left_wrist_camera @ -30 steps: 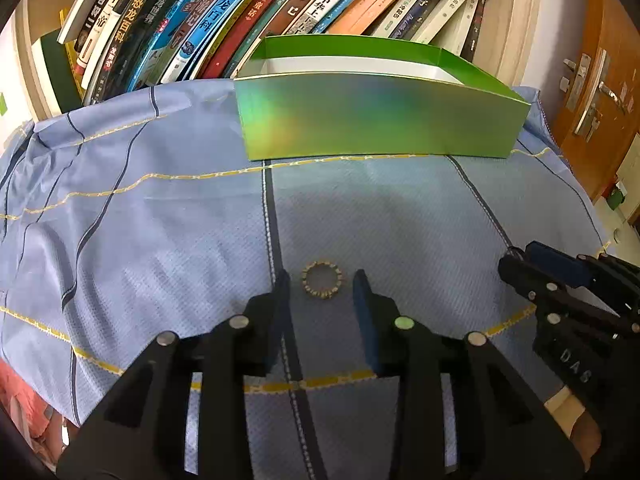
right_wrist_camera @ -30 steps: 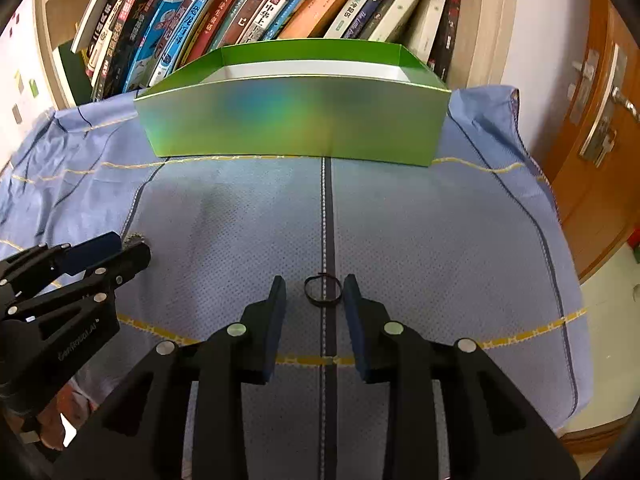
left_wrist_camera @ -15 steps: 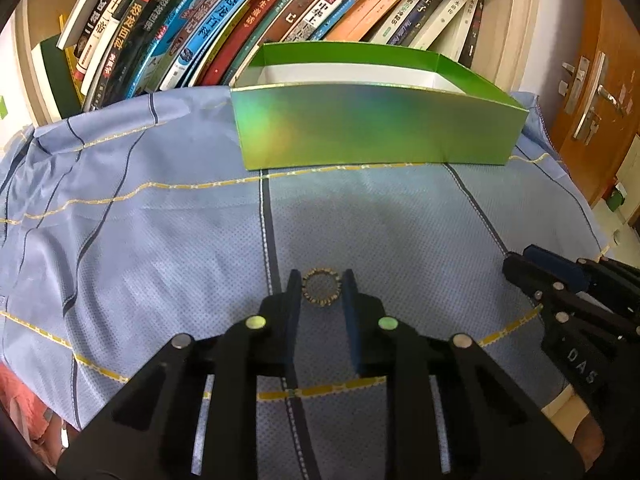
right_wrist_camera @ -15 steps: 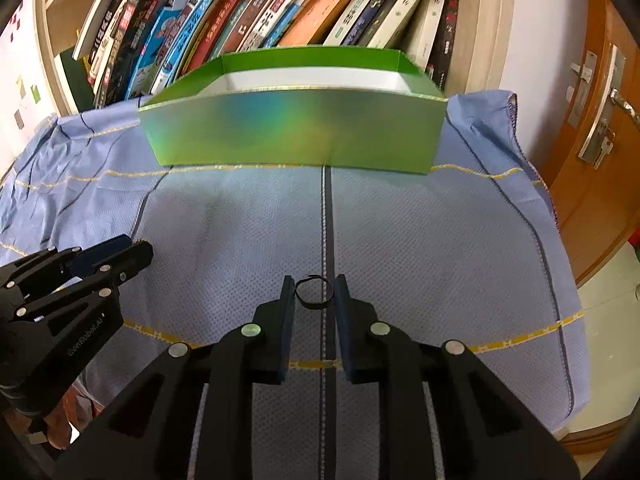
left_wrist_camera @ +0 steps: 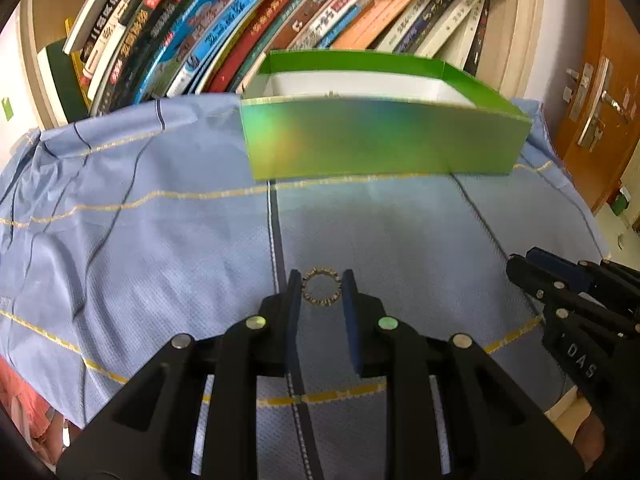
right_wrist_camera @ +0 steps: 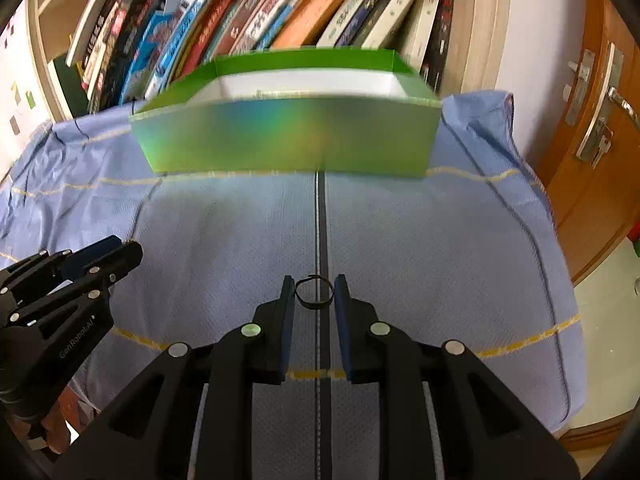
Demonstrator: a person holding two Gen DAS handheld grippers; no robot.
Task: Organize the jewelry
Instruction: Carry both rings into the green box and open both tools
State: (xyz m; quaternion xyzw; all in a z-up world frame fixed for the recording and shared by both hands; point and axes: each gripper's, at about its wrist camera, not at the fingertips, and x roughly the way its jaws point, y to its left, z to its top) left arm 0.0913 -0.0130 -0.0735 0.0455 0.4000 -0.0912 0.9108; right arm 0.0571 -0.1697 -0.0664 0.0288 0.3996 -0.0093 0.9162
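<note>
Ahead of both your grippers runs one bookshelf [left_wrist_camera: 280, 20] packed with a single row of leaning books, and in front of it one blue cloth [left_wrist_camera: 140, 240] covers the whole work surface, crossed by dark and yellow lines. One green box [left_wrist_camera: 380, 140] sits on the cloth's far part, straight ahead of your right gripper [right_wrist_camera: 314, 292] and slightly right of your left gripper [left_wrist_camera: 322, 293]; its top is open, with a white inside showing over the near wall. Between that near wall and your fingertips lies a broad stretch of bare cloth. The cloth's edge falls away to the right of your right gripper, beside one wooden door [right_wrist_camera: 600, 120]. You hold two rings, one per gripper. Your left gripper is closed on one beaded gold ring [left_wrist_camera: 322, 292], pinched at its sides between the tips. Your right gripper is clamped the same way on one thin dark ring [right_wrist_camera: 314, 291]. Whether either ring touches the cloth cannot be told. The two grippers sit side by side, apart.
</note>
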